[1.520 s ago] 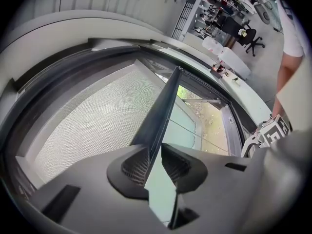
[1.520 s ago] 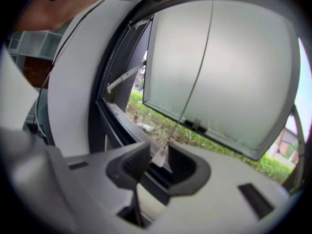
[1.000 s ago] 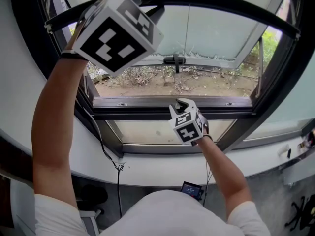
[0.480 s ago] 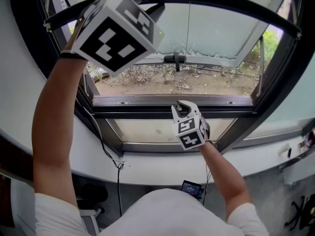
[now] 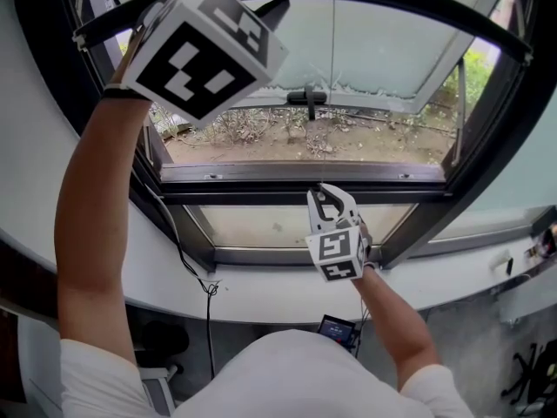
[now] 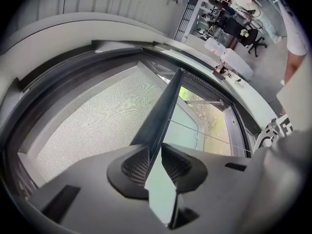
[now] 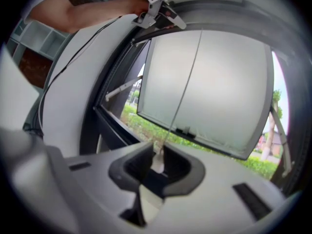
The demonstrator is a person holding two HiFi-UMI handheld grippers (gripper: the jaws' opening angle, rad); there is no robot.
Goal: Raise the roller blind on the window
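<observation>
Cord pull (image 7: 157, 164) between right gripper (image 7: 156, 152) jaws

the right claw (image 7: 156, 156) pinches a white cord pull (image 7: 157, 163), its cord (image 7: 184, 82) running up before the frosted open window (image 7: 229, 82).

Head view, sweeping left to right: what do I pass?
Person's left forearm → left gripper, clamped on the dark bar → right gripper, on the pull cord → green bushes outside.
</observation>
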